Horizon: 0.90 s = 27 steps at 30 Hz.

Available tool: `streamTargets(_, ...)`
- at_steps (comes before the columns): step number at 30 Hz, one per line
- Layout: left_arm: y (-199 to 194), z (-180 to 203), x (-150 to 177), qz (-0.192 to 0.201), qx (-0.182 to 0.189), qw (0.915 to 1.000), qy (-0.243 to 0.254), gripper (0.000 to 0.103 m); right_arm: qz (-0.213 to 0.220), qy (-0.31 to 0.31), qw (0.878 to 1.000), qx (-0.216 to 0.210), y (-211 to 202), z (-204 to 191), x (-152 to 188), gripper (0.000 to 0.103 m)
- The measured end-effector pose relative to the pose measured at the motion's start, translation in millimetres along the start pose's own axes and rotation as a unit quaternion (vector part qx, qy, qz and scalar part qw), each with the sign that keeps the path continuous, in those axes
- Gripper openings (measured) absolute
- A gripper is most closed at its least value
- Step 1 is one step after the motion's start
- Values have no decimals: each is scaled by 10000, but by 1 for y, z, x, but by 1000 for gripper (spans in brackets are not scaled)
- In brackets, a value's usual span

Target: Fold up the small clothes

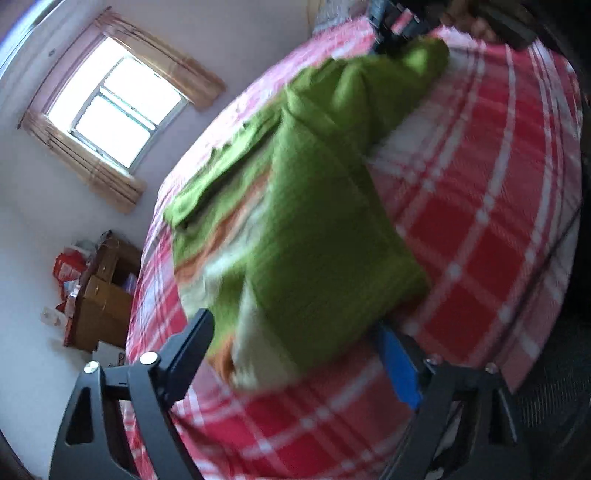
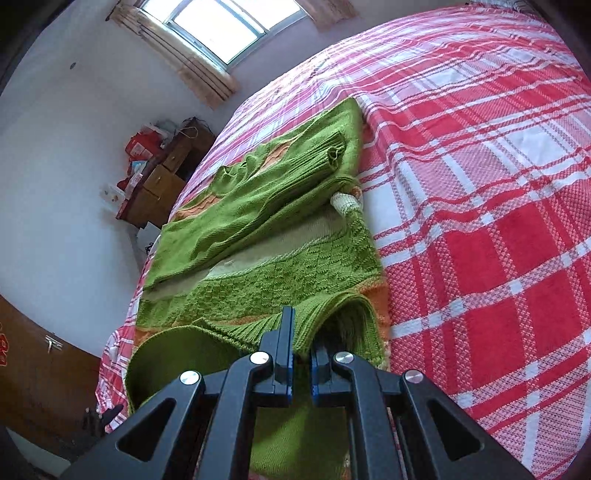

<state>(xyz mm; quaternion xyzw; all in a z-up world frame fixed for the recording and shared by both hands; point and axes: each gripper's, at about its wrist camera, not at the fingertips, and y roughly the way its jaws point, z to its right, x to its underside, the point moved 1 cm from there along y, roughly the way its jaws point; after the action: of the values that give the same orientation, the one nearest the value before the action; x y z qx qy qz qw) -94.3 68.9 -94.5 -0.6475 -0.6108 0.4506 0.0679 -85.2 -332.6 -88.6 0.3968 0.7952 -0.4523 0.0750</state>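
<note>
A green knitted sweater (image 2: 266, 236) with orange and cream bands lies on the red and white checked bed cover (image 2: 480, 229), one sleeve folded across its body. My right gripper (image 2: 301, 350) is shut on the near ribbed edge of the sweater, and the green knit bunches up between its pads. In the blurred left wrist view the same sweater (image 1: 314, 221) stretches away from me. My left gripper (image 1: 299, 350) stands open, its fingers wide on either side of the sweater's near end. A hand (image 1: 476, 26) shows at the sweater's far end.
The bed's edge drops off on the left. Beyond it a wooden cabinet (image 2: 159, 184) with red boxes and clutter stands against the white wall. A curtained window (image 2: 221, 26) is behind. A brown door (image 2: 33, 362) shows at the lower left.
</note>
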Motion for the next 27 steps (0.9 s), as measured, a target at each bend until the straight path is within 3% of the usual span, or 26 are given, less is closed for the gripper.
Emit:
streamTargets(3,7,-34,-7,16,688,9944,-798,49,-25,31,10000,-46,0,2,-1,6)
streamTargets(4,10,-47,-9,46,902,9896,-1119,46,-28,52,10000,-57,1,3,-1,6)
streamTargets(6,16,-82,-11,203,1248,9710,-2027,46,-22,74,9999,-68,2,3,-1,6)
streamTargets(8,25,-120,-5,336,1663,9372,-3048,48,5,92,9999,-81,2,4,0,6)
streamTargets(10,40,-139,3,304,1872,9103,-3680,53,33,91,9999,-86,3,4,1,6)
streamTargets(12,57,-152,11,161,1775,8925,-4143,61,70,54,9999,-88,2,3,2,6)
streamTargets(13,65,-158,18,91,1786,8796,-4408,64,87,30,9999,-91,2,3,3,6)
streamTargets(15,75,-163,28,-22,2008,8523,-4829,69,103,44,9999,-119,2,4,3,6)
streamTargets(16,78,-161,29,-95,2105,8434,-4943,69,106,75,9998,-141,2,5,3,6)
streamTargets(17,74,-156,30,-106,2073,8449,-4931,69,105,102,9998,-156,2,6,3,6)
streamTargets(20,60,-149,21,83,1976,8624,-4660,69,102,78,9998,-127,2,5,3,6)
streamTargets(22,44,-144,18,306,2091,8686,-4481,76,103,50,9999,-108,3,4,3,6)
streamTargets(24,30,-138,3,499,1992,8902,-4066,87,105,63,9999,-118,3,4,3,6)
streamTargets(27,34,-125,-16,377,1617,9255,-3405,89,111,108,9998,-139,3,4,3,6)
